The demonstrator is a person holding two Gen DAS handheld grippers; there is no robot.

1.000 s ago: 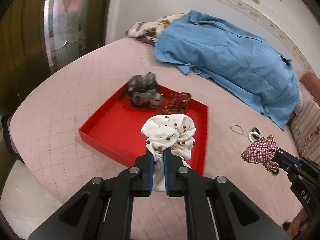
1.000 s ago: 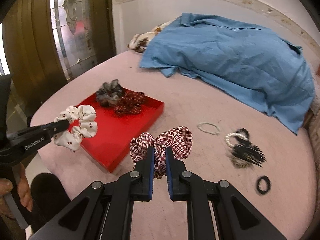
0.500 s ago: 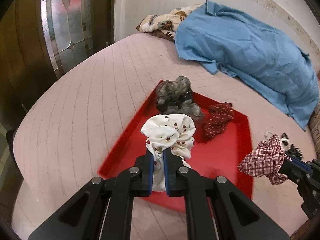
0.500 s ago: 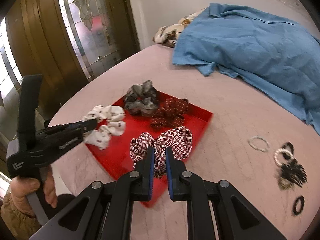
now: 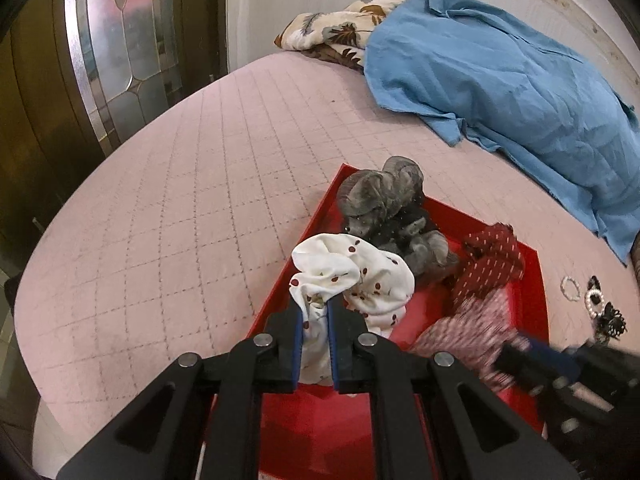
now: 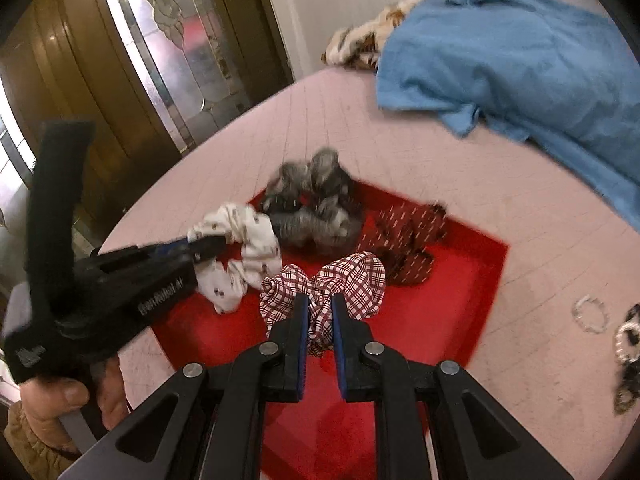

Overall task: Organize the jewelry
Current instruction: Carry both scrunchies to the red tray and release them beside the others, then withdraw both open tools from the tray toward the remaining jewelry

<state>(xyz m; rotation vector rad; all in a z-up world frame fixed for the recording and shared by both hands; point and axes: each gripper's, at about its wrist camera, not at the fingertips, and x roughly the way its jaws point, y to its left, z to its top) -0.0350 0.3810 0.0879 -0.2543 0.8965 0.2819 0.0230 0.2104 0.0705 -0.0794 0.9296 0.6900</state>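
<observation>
Scrunchies both hung over red tray [image 6: 486, 280]: white scrunchie [image 5: 352, 280] pinched in left gripper [image 5: 315, 320], plaid scrunchie [image 6: 324, 288] in right gripper [image 6: 320, 316]; simultaneous release risked tangling or spill over rim.

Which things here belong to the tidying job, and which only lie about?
Job: red tray, white scrunchie in left gripper, checked scrunchie in right gripper, grey scrunchie, loose bracelets.
Lying about: blue shirt, floral cloth.
</observation>
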